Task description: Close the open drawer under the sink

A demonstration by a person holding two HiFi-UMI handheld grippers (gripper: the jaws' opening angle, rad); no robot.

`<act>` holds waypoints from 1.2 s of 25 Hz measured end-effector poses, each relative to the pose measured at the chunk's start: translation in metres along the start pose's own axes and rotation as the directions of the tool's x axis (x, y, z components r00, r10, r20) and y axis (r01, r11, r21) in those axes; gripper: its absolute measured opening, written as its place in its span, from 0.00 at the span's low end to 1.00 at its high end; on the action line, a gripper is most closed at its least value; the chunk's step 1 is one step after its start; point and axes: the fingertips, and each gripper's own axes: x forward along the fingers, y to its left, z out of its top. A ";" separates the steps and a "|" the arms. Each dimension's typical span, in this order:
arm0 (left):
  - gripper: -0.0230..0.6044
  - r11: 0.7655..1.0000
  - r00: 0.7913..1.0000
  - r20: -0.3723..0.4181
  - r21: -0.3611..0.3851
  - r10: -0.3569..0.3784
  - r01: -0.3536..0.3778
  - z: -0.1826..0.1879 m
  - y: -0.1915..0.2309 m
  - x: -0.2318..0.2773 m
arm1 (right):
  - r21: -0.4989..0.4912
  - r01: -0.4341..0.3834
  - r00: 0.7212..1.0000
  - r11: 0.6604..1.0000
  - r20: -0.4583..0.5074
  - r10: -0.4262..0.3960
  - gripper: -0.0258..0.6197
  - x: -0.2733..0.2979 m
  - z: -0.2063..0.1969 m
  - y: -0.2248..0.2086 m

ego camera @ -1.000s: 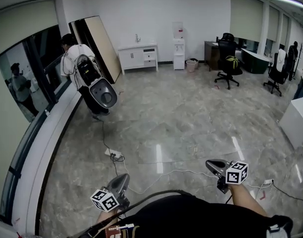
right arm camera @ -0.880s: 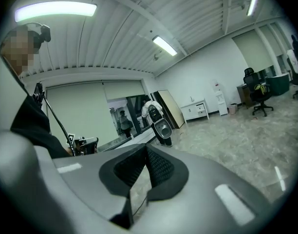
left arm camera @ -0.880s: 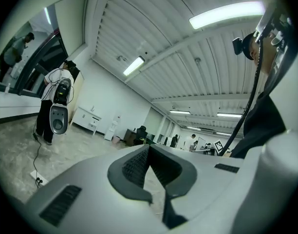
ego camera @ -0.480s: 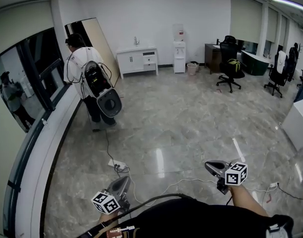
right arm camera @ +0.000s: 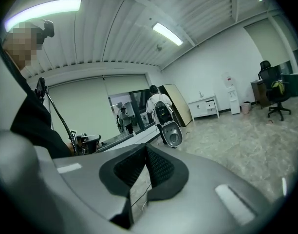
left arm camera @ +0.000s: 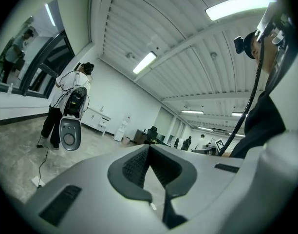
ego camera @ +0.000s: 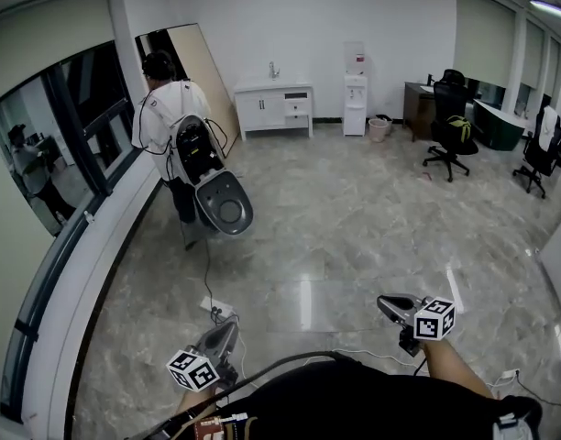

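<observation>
**A:** Where's the drawer (ego camera: 298, 108)?

**B:** Upper middle of the head view, sticking out of the cabinet (ego camera: 260, 114) under the sink (ego camera: 271, 85), well apart from us. We judge we're on the approach.

**A:** Jaws?

**B:** Left gripper (ego camera: 228, 330) and right gripper (ego camera: 384, 303) both have them together, empty. That suits a square push on the drawer front. We should skirt the cable (ego camera: 206, 264) and the person (ego camera: 170, 122) at upper left.

A person (ego camera: 167, 108) stands at upper left beside the window (ego camera: 70, 145), a grey pack (ego camera: 214, 180) hanging from their back, a board (ego camera: 205, 67) leaning behind. Top centre: water dispenser (ego camera: 355, 90) and bin (ego camera: 379, 128). Upper right: office chairs (ego camera: 448, 134). Lower left of centre, a power strip (ego camera: 216, 311) lies on the floor (ego camera: 354, 218).
</observation>
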 end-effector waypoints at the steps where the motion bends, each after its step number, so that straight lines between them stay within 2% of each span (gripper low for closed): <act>1: 0.03 1.000 1.000 0.008 -0.004 0.003 -0.003 0.003 -0.006 0.019 | -0.006 -0.007 1.000 1.000 -0.003 0.007 0.04 -0.001 0.011 -0.018; 4: 0.03 1.000 1.000 0.011 0.010 0.017 -0.017 0.001 -0.022 0.070 | -0.038 -0.027 1.000 0.999 -0.012 0.027 0.04 -0.009 0.039 -0.069; 7: 0.03 0.999 0.999 0.026 -0.022 0.038 -0.038 0.001 -0.027 0.119 | -0.044 -0.041 0.999 0.998 -0.005 0.041 0.04 -0.010 0.061 -0.116; 12: 0.03 1.000 1.000 -0.028 -0.025 0.012 -0.013 -0.005 -0.043 0.191 | 0.001 -0.037 0.999 0.999 0.003 0.037 0.04 -0.014 0.076 -0.180; 18: 0.03 1.000 0.998 -0.057 -0.022 0.016 -0.017 0.002 -0.008 0.243 | 0.059 0.010 1.000 0.998 0.010 -0.011 0.04 0.001 0.067 -0.231; 24: 0.03 0.995 0.992 -0.086 -0.050 -0.087 0.083 0.005 0.043 0.307 | 0.059 0.101 0.994 0.993 0.028 -0.102 0.04 0.032 0.084 -0.269; 30: 0.03 0.985 0.982 -0.087 -0.067 -0.166 0.161 0.050 0.127 0.363 | 0.081 0.205 0.977 0.975 0.037 -0.208 0.04 0.094 0.123 -0.297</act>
